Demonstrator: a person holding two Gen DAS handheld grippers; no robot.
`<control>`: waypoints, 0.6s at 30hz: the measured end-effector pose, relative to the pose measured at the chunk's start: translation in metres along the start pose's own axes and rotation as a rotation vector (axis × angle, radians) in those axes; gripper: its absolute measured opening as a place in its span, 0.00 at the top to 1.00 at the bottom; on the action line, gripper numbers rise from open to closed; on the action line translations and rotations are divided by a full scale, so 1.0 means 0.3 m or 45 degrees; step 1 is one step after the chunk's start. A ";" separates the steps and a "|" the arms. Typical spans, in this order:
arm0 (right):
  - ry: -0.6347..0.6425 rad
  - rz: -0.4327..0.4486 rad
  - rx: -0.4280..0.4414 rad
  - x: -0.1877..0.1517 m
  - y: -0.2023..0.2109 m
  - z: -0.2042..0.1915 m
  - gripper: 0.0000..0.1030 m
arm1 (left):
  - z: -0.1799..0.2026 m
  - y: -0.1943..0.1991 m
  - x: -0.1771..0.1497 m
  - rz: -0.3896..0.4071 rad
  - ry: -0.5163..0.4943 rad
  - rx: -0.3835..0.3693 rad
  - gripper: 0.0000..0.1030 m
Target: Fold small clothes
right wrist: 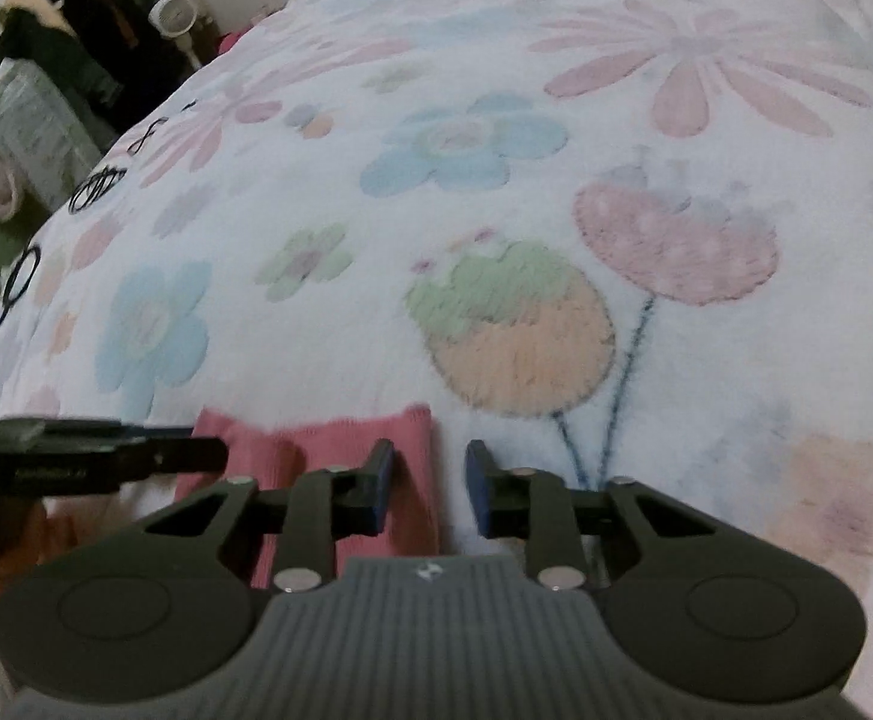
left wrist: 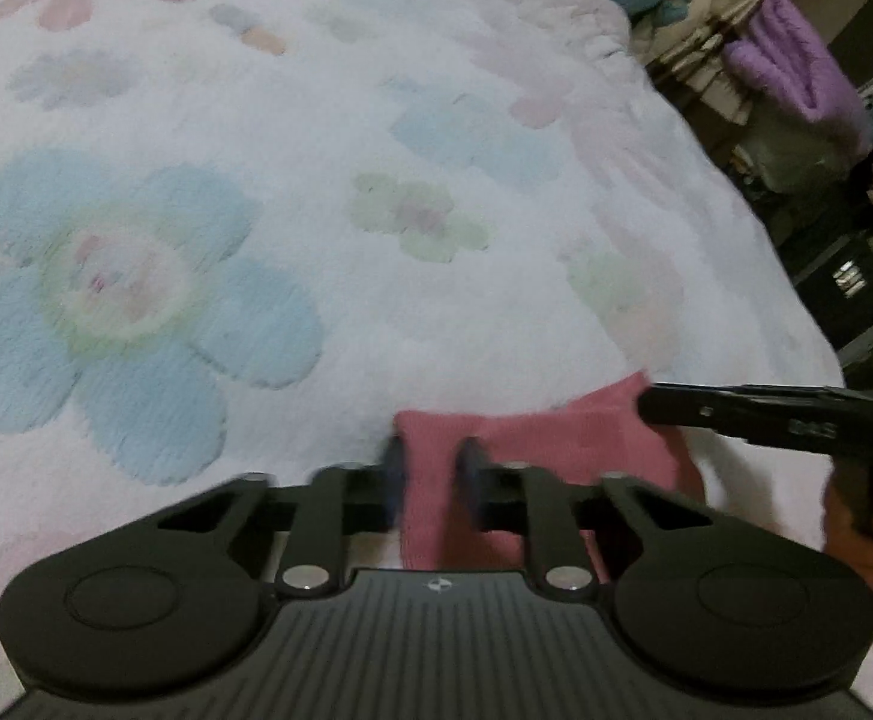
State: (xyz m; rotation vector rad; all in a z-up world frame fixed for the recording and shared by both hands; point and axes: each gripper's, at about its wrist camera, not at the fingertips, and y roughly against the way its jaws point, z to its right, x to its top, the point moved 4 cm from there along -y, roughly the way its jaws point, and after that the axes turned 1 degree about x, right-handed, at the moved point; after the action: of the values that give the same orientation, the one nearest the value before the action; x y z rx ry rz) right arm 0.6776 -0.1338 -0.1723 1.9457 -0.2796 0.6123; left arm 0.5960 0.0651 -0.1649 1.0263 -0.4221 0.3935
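Note:
A small pink knitted garment (left wrist: pixel 556 444) lies at the near edge of a white fleece blanket (left wrist: pixel 316 120) printed with pastel flowers. My left gripper (left wrist: pixel 433 480) is down on its left end, and pink cloth fills the narrow gap between the blurred fingers. From the right, my right gripper (left wrist: pixel 646 405) reaches onto the garment's other end. In the right wrist view, the right gripper (right wrist: pixel 429 480) straddles the garment's (right wrist: pixel 328 438) right edge. Its left pad is over the cloth, and a strip of white blanket (right wrist: pixel 496 180) shows before the right pad. The left gripper (right wrist: pixel 220 456) comes in from the left.
The bed drops off to the right, where a purple towel (left wrist: pixel 796 72), piled laundry and a dark box (left wrist: pixel 844 282) stand. On the other side are a white fan (right wrist: pixel 175 15), hanging dark clothes (right wrist: pixel 76 30) and black rings (right wrist: pixel 94 186) on the blanket's edge.

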 end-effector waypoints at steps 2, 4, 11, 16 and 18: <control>-0.034 0.007 0.027 0.008 -0.008 0.003 1.00 | 0.015 0.015 0.012 0.016 -0.029 0.004 0.95; -0.028 0.034 0.035 0.012 0.019 0.000 1.00 | 0.046 0.044 0.025 0.045 -0.079 0.001 0.96; 0.144 0.081 0.018 0.013 0.246 -0.049 1.00 | 0.167 0.205 0.062 0.134 -0.198 -0.051 0.96; 0.257 0.111 0.022 -0.069 0.420 -0.112 1.00 | 0.251 0.330 0.006 0.135 -0.298 -0.084 0.96; 0.324 0.118 0.025 -0.136 0.478 -0.145 1.00 | 0.279 0.368 -0.044 0.123 -0.362 -0.078 0.96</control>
State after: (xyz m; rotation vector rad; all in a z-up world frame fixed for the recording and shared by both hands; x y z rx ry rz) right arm 0.5657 -0.1613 -0.0680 1.8567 -0.2048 0.9174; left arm 0.5168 0.0411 -0.0532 1.0073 -0.7368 0.3188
